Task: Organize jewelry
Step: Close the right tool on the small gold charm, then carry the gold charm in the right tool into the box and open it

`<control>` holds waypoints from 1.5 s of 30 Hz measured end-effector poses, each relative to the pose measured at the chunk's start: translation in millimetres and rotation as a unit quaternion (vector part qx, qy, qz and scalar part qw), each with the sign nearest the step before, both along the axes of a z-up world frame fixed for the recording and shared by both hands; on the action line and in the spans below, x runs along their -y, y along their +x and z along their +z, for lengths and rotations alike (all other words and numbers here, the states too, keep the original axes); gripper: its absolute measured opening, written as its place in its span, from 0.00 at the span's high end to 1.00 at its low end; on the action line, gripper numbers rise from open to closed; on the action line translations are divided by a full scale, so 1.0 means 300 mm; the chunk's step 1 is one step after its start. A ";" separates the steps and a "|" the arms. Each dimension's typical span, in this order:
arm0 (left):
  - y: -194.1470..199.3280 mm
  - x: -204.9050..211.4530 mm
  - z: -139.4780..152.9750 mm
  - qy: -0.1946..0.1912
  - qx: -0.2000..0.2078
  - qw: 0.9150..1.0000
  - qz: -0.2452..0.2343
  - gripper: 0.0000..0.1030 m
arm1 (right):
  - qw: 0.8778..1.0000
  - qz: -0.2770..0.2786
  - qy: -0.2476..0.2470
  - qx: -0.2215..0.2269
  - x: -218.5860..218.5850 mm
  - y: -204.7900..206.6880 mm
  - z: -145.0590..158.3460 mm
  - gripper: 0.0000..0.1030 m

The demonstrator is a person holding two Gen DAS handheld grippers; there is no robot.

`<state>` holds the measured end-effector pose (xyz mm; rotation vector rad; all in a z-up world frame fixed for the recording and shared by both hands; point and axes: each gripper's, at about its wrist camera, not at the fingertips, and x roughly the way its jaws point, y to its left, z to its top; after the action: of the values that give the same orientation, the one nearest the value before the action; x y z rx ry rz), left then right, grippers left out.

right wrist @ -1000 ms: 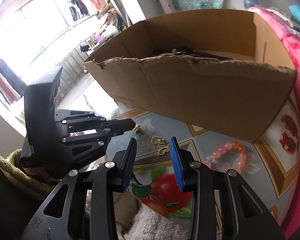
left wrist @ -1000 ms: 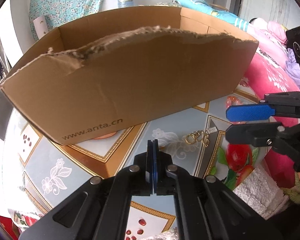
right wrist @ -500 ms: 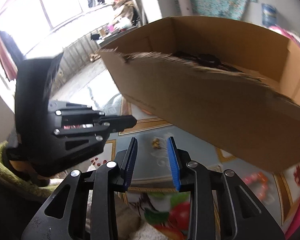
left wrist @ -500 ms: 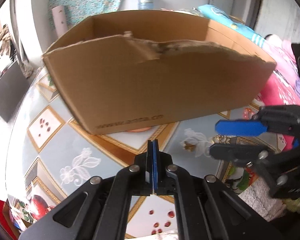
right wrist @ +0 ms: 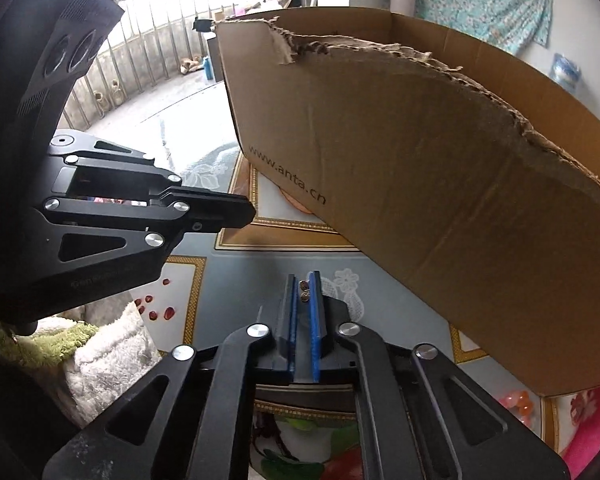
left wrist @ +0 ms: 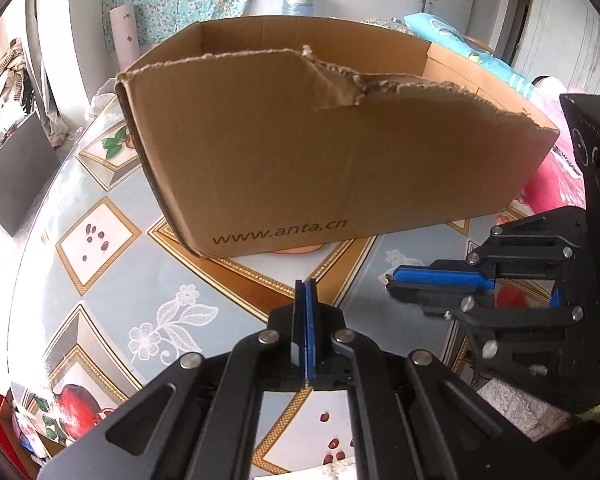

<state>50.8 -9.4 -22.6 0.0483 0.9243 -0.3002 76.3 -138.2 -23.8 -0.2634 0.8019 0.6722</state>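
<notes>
The right gripper [right wrist: 304,294] has just been closing, now pinching a gold trinket [right wrist: 303,292] beside the cardboard box [right wrist: 420,168]; left jaws pressed together, empty. That shallow tip grip is risking a drop.

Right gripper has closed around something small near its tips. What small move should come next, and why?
Probably lift the right gripper and carry it over the torn near wall of the cardboard box. Its jaws have just been closing, and a small gold piece of jewelry sits pinched between the blue pads, low over the table. The left gripper is shut with nothing in it.
</notes>
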 end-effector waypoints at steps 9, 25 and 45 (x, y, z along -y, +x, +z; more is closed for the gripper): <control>0.009 0.009 -0.001 -0.003 0.000 1.000 0.004 1.00 | 1.000 0.002 0.003 -0.003 0.000 -0.019 0.013 1.00; 0.009 0.016 -0.005 -0.003 -0.004 1.000 0.001 1.00 | 1.000 -0.007 0.000 -0.014 -0.015 0.033 0.003 0.95; -0.010 0.036 0.010 -0.020 0.000 1.000 -0.014 1.00 | 0.997 -0.064 0.044 -0.018 0.132 -0.020 0.095 0.95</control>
<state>47.9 -20.2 -19.6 0.0238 0.9174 -0.3450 70.2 -177.9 4.6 -0.1183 0.8146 0.5922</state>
